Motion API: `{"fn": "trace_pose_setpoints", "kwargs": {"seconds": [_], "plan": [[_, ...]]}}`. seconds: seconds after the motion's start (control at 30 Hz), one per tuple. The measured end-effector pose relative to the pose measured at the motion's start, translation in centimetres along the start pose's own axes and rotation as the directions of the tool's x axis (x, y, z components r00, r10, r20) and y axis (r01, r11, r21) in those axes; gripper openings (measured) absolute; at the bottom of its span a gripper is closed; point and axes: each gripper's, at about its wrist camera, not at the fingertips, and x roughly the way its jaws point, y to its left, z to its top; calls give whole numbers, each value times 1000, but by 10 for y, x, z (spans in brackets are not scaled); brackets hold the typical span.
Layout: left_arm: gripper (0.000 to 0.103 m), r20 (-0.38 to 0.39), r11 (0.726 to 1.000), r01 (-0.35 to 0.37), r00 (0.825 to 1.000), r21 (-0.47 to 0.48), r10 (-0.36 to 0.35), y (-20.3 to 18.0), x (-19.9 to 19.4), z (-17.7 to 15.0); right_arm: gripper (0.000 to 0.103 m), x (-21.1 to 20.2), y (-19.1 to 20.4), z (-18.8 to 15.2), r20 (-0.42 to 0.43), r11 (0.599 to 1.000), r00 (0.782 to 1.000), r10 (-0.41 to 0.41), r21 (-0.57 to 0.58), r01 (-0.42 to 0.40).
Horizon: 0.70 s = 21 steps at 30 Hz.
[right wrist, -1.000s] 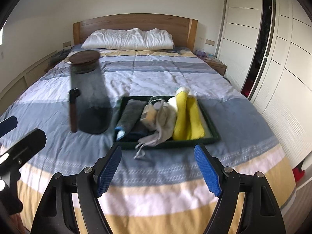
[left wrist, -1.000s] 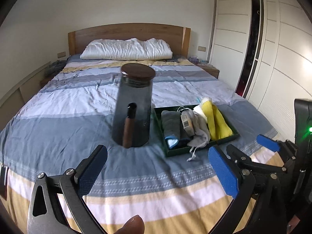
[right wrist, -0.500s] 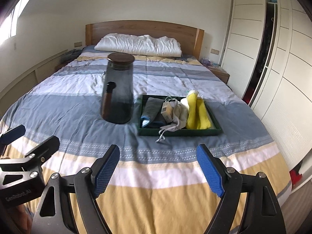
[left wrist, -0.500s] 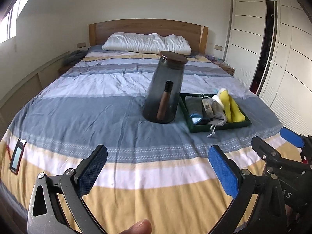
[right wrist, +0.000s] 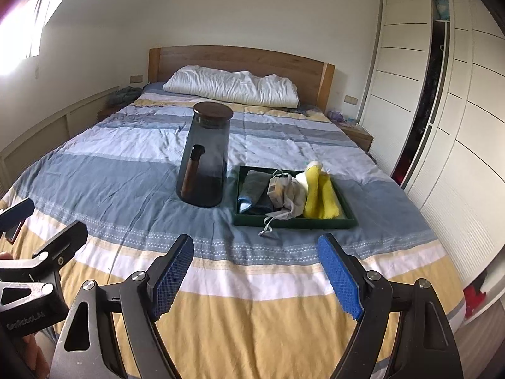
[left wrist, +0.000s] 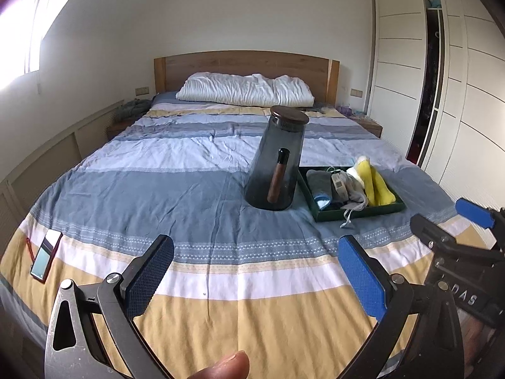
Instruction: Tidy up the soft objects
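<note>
With both hand-held grippers [left wrist: 255, 271] [right wrist: 255, 271] spread wide and empty near the bed's [right wrist: 252, 331] foot edge, reaching the tray [right wrist: 293, 222] of socks [right wrist: 318, 199] risked toppling the tall jug [right wrist: 205, 161] beside it.

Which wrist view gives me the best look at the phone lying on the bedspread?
Left wrist. The phone lies in full view near the bed's left edge, screen up, red-edged. In the right wrist view the left gripper covers that spot, so the phone cannot be made out.

Smoked glass jug [left wrist: 275, 164] upright on bed; phone [left wrist: 45, 255] nr edge.
</note>
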Motion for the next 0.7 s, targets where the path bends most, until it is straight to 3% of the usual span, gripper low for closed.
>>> {"fn": "trace_pose_setpoints", "kwargs": {"seconds": [0.23, 0.7], "plan": [[102, -33, 1000, -6, 999, 4, 6, 0, 3, -8, 87, 0, 5, -5, 0, 1000, 1000, -5, 9, 5], [102, -72, 1000, 9, 997, 28, -7, -7, 10, -18, 88, 12, 8, -8, -26, 1000, 1000, 2, 11, -2]]}}
